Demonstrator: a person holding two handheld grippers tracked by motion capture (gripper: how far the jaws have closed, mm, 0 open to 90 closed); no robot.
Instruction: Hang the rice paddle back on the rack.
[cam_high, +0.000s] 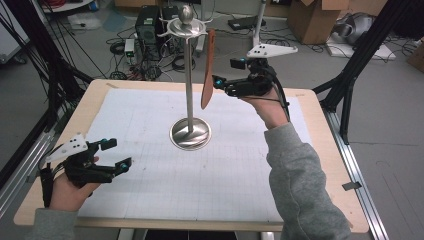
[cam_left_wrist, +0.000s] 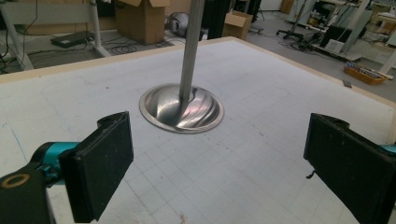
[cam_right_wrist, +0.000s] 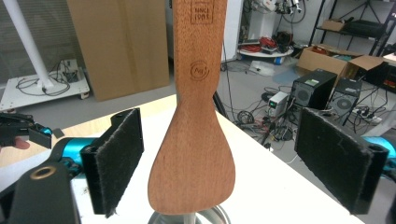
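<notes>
High view first: we see the table (cam_high: 60, 135) under its white gridded mat, and on it the tall metal stand (cam_high: 190, 80) with its round base (cam_high: 190, 134) and hooked top. From one hook hangs a wooden spatula (cam_high: 207, 75), blade down, clear of the mat and just beside the pole.

Our right gripper (cam_high: 226, 74) sits level with that blade. In the right gripper view the spatula (cam_right_wrist: 194, 154) hangs squarely between the jaws, which stand wide — a clear gap shows on either side, and neither pad (cam_right_wrist: 116, 158) touches the wood. So nothing is held there; the spatula's weight is on the hook alone.

Our left gripper (cam_high: 116, 154) rests low over the near left part of the mat, well apart from the stand. Its jaws are wide apart too, with only bare mat between them and the base (cam_left_wrist: 182, 109) ahead of them.

What could go wrong, as we judge it: the spatula hangs freely, so a pad brushing it while we pull away could set it swinging or lift it off the hook. A knock on the pole could rock the stand — the left gripper is too far off to steady it.
</notes>
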